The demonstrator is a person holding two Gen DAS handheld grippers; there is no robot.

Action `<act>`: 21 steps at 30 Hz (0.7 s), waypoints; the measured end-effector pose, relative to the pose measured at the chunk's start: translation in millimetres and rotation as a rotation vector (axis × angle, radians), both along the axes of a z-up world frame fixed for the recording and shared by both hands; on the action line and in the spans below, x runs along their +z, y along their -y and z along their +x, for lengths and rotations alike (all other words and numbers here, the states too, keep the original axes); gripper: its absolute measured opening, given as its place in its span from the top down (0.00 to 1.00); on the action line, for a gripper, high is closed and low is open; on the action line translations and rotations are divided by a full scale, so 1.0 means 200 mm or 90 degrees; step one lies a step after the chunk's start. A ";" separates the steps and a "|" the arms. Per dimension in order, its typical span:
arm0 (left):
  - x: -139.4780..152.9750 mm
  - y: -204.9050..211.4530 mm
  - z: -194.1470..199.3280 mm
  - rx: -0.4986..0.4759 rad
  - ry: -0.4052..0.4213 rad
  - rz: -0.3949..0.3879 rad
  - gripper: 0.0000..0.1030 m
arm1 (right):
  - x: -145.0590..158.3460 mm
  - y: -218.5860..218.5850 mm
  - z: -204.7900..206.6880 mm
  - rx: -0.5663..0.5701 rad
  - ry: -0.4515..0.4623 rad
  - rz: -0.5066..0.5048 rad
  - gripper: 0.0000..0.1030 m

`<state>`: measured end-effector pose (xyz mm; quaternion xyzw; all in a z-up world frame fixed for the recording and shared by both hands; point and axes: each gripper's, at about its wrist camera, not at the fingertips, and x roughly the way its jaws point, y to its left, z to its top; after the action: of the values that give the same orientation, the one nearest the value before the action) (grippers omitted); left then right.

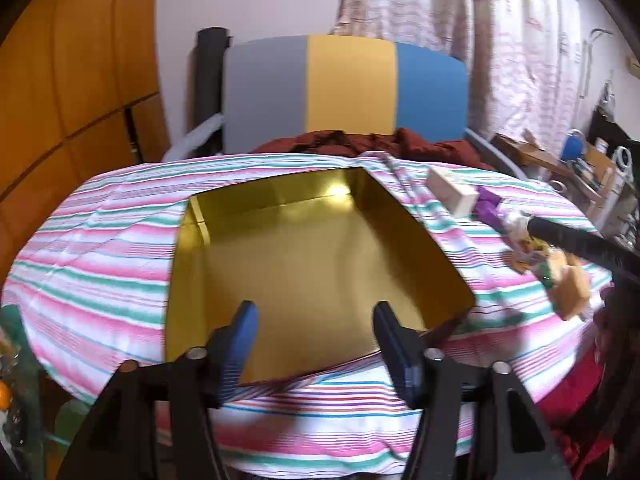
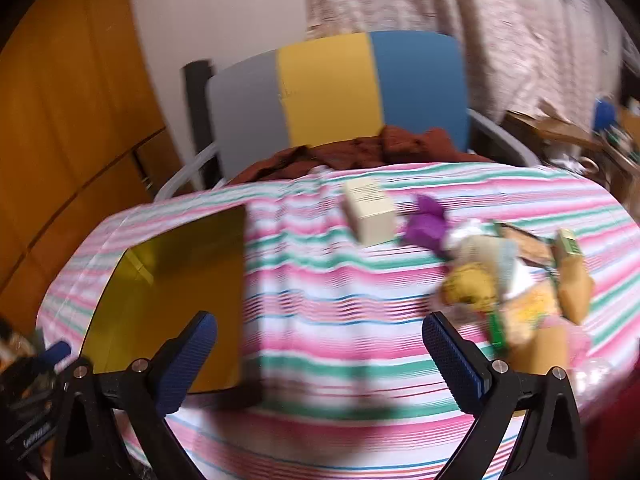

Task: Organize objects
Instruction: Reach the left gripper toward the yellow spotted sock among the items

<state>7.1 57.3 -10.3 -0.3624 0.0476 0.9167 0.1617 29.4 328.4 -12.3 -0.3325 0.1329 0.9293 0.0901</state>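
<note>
Both tongs spread, empty: left gripper (image 1: 312, 314) over glossy gold box (image 1: 304, 256), right gripper (image 2: 320, 330) over striped cloth (image 2: 320, 280). Cream carton (image 2: 370, 212), purple wad (image 2: 426, 220), blurred clutter (image 2: 516, 280) lie right of the box. Tri-colour chair (image 2: 332, 88) stands behind.

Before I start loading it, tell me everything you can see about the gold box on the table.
The gold box is a shallow, open-topped rectangular tray with low walls and a shiny, reflective gold lining, like foil-coated card. It looks empty in both views. It rests flat on the striped tablecloth, turned at an angle to the table edge, left of the cream carton and the pile of small items, touching neither. The open left gripper is at its near edge; whether it touches the box is unclear.
</note>
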 end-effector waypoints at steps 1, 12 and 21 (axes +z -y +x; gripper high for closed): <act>0.01 -0.02 0.00 -0.011 0.001 0.006 0.33 | 0.01 -0.05 0.01 -0.014 -0.002 -0.003 0.00; 0.03 -0.31 -0.03 -0.127 0.039 0.036 0.25 | 0.12 -0.84 0.26 -0.236 -0.032 -0.076 0.00; 0.01 -0.68 -0.07 -0.234 0.095 0.043 0.26 | -0.02 -1.09 0.37 -0.297 -0.055 -0.197 0.00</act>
<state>-7.1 193.0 -8.9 -0.4091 0.0699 0.8433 0.3415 103.0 545.7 -16.2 -0.2630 0.3495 0.8656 0.2440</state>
